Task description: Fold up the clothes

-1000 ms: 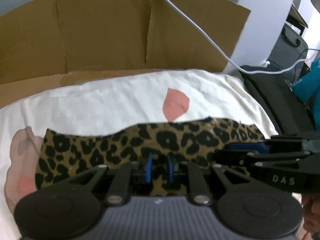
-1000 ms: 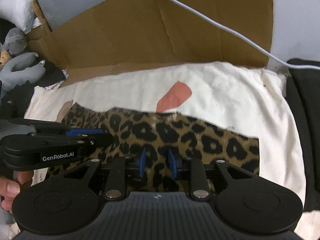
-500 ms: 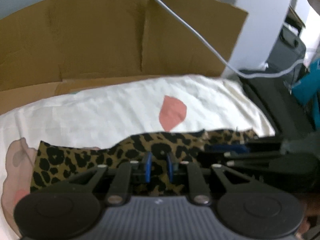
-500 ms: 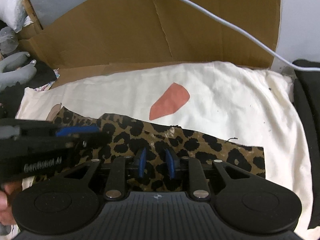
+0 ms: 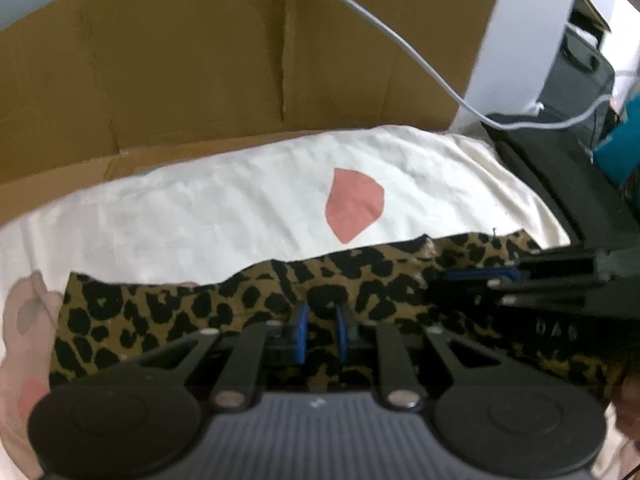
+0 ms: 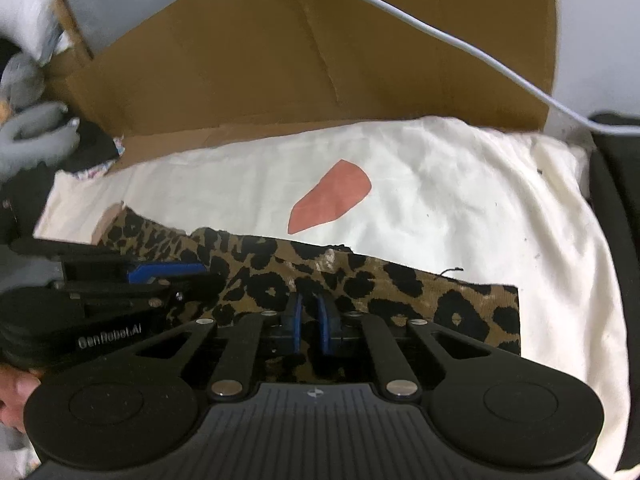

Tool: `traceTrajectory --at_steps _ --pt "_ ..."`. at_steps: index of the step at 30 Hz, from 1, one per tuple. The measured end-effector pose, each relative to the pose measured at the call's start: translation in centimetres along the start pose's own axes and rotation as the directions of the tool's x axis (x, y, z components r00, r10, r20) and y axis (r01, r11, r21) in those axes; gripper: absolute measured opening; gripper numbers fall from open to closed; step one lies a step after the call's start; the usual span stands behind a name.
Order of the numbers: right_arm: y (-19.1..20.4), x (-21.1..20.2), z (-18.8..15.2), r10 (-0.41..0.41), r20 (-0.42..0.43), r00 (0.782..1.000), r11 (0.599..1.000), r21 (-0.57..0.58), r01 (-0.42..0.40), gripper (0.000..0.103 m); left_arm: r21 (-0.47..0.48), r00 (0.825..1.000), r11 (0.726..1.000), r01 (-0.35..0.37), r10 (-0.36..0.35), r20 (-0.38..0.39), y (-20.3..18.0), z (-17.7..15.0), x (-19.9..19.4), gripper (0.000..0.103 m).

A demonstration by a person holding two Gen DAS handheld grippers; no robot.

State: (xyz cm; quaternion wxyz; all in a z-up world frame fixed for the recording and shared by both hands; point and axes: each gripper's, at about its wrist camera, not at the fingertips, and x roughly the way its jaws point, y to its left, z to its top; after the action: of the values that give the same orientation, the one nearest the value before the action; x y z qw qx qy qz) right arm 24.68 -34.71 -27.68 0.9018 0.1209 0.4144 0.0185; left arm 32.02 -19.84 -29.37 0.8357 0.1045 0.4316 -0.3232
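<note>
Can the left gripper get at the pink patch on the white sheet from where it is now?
Probably yes. The pink patch lies bare on the white sheet, just beyond the leopard cloth that the left gripper pinches; nothing stands between, though it would have to let go first.

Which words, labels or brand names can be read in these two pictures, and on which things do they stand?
"GenRobot.AI": white letters on the side of the left gripper, seen in the right wrist view; slightly blurred.
"DAS": pale letters on the side of the right gripper, seen in the left wrist view; blurred, so the reading is uncertain.
No text shows on the leopard cloth, the white sheet or the cardboard.
</note>
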Motion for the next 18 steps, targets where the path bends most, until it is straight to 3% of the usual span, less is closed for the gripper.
traceTrajectory --at_steps 7,11,18 --pt "0.4 -0.2 -0.1 -0.028 0.003 1.0 0.999 0.029 0.027 0.012 0.014 1.0 1.0 0.002 -0.002 -0.009 -0.1 0.1 -0.1 0.017" --pt "0.1 -0.8 -0.6 -0.011 -0.007 1.0 0.995 0.102 0.012 0.013 0.035 1.0 0.999 -0.001 0.002 -0.009 -0.3 0.0 -0.1 0.017" --pt "0.6 -3.0 -1.2 -0.033 -0.009 0.999 0.994 0.102 0.034 0.017 -0.052 0.999 0.999 0.014 -0.015 -0.035 0.5 0.5 0.0 0.017"
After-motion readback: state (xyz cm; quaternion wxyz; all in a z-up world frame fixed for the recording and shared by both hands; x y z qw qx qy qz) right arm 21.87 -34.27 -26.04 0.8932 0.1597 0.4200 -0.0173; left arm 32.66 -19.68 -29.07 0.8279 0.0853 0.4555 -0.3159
